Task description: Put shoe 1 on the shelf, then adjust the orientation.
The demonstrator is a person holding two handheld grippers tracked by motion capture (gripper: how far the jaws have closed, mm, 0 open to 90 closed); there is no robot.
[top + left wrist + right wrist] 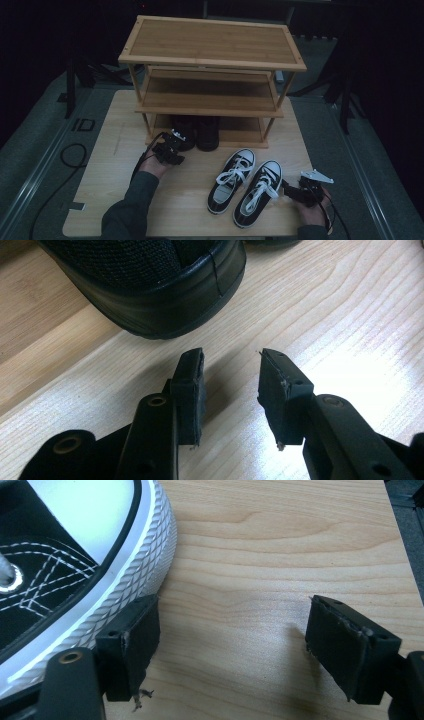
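Black canvas and white laces mark the pair of sneakers (246, 186) lying side by side on the front right part of the wooden table (105, 165), toes toward the shoe rack, heels toward the person, long axes tilted a little to the right as they run away from the viewer. The right sneaker (259, 192) is the one closest to a tool: the right gripper (290, 191) sits just beside its outer flank, near the toe end, pointing leftward at it. In the right gripper view the jaws stand wide apart and hold nothing; one pad rests against the ribbed white rubber sole edge (135, 575), the other is well clear over bare wood, so the shoe lies outside the gap rather than between the jaws. To take it, the gripper would likely need to shift so the sole wall or upper falls between the pads.

The left sneaker (231, 180) lies touching or nearly touching its partner, farther from the right hand.

The left gripper (175, 142) is well apart, up by the rack's bottom shelf, its jaws partly open and empty. In the left gripper view they point at the rounded end of a black shoe (150, 285), close but not touching. A second black shoe (207, 132) sits beside it under the bamboo shoe rack (212, 62), whose upper shelves are bare. Nothing stands between the sneakers and the rack
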